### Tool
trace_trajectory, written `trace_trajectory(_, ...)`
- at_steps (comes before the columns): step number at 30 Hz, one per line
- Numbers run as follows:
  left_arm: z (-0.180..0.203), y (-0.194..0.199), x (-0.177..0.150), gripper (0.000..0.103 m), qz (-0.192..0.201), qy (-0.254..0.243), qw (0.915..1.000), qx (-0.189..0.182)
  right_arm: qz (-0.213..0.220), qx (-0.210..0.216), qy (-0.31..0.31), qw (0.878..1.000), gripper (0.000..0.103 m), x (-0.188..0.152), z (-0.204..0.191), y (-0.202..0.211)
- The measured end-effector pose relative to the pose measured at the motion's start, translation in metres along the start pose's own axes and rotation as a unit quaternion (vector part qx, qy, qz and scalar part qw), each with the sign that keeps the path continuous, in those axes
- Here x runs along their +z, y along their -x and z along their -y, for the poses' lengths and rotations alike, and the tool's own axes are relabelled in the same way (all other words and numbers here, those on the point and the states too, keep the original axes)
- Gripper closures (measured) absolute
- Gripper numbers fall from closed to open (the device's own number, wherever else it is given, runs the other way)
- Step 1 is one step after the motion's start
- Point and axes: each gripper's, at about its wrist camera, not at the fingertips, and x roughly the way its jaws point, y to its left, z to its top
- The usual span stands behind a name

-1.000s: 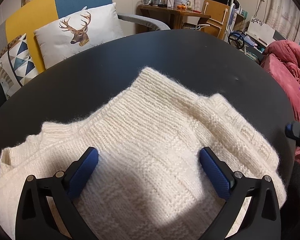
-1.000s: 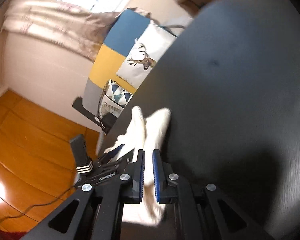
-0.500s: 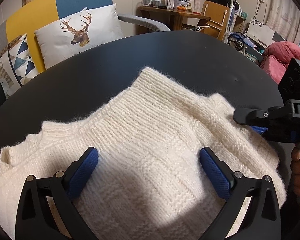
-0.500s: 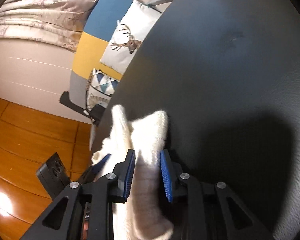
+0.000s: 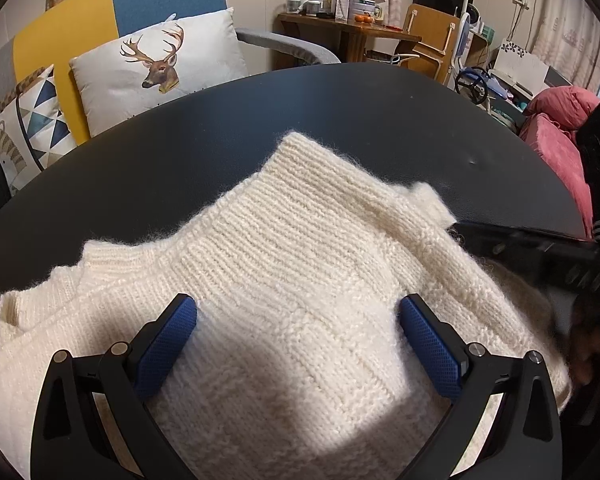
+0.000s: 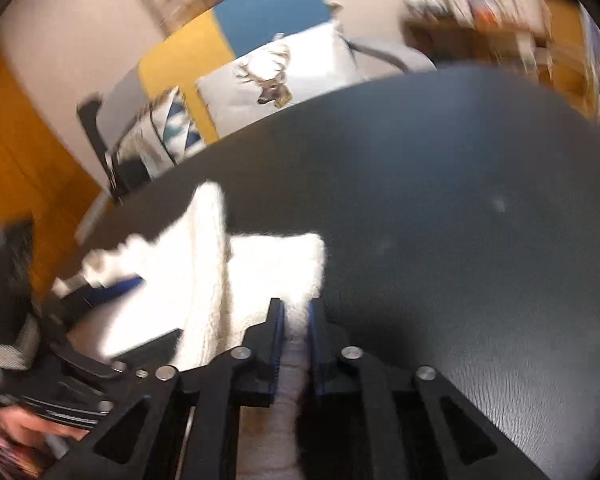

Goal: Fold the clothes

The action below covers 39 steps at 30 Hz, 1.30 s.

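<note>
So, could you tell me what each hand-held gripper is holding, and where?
Right hand-held gripper pinches the cream sweater at its right edge; left hand-held gripper is open over it, holding nothing.

My sweater (image 5: 300,264) was cream, ribbed knit. Table (image 5: 340,120) was flat black. My gripper pads (image 5: 430,346) were blue on black frames. Behind: a white cushion (image 5: 160,68) with a brown stag, a sofa (image 5: 112,12) in yellow and blue blocks, and a pink quilt (image 5: 556,128).
</note>
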Motion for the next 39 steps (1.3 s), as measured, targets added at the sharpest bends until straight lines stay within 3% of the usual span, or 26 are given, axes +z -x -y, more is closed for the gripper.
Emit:
trace_trajectory(2, 0.0, 0.0, 0.0, 0.001, 0.0, 0.001, 1.0, -0.001, 0.026, 0.017, -0.042, 0.999, 0.082, -0.002, 0.011, 0.017)
trace_trajectory(5, 0.002, 0.0, 0.0, 0.001, 0.0, 0.001, 1.0, 0.0, 0.064, 0.047, -0.031, 0.996, 0.082, -0.011, 0.007, 0.045)
trace_trajectory(8, 0.003, 0.0, 0.0, 0.001, 0.0, 0.001, 1.0, 0.001, 0.039, 0.042, 0.031, 0.998, 0.082, -0.024, -0.013, 0.044)
trace_trajectory(11, 0.004, 0.001, -0.001, 0.001, 0.001, 0.001, 1.0, 0.002, 0.005, -0.02, 0.073, 0.997, 0.081, -0.038, -0.022, 0.025)
trace_trajectory(21, 0.002, 0.0, -0.001, 0.001, 0.002, 0.002, 1.0, 0.001, 0.04, 0.021, 0.011, 0.999, 0.081, -0.029, -0.007, 0.033)
trace_trajectory(23, 0.002, 0.0, -0.001, 0.001, 0.002, 0.002, 1.0, 0.0, 0.039, 0.029, 0.023, 0.999, 0.096, -0.019, -0.011, 0.029)
trace_trajectory(27, 0.001, 0.0, -0.001, 0.001, 0.001, 0.002, 1.0, -0.001, 0.007, 0.024, 0.06, 0.998, 0.099, 0.0, -0.022, -0.003)
trace_trajectory(31, 0.001, -0.001, 0.0, 0.001, 0.001, 0.003, 1.0, -0.002, -0.035, 0.005, 0.029, 0.999, 0.103, 0.001, -0.001, -0.032)
trace_trajectory(34, 0.0, -0.001, -0.001, 0.001, 0.0, 0.005, 1.0, -0.005, -0.014, 0.042, -0.03, 0.999, 0.103, -0.004, 0.021, -0.031)
trace_trajectory(39, 0.0, -0.001, -0.001, 0.001, 0.002, 0.005, 1.0, -0.005, 0.005, 0.054, -0.068, 0.996, 0.101, -0.011, 0.022, -0.018)
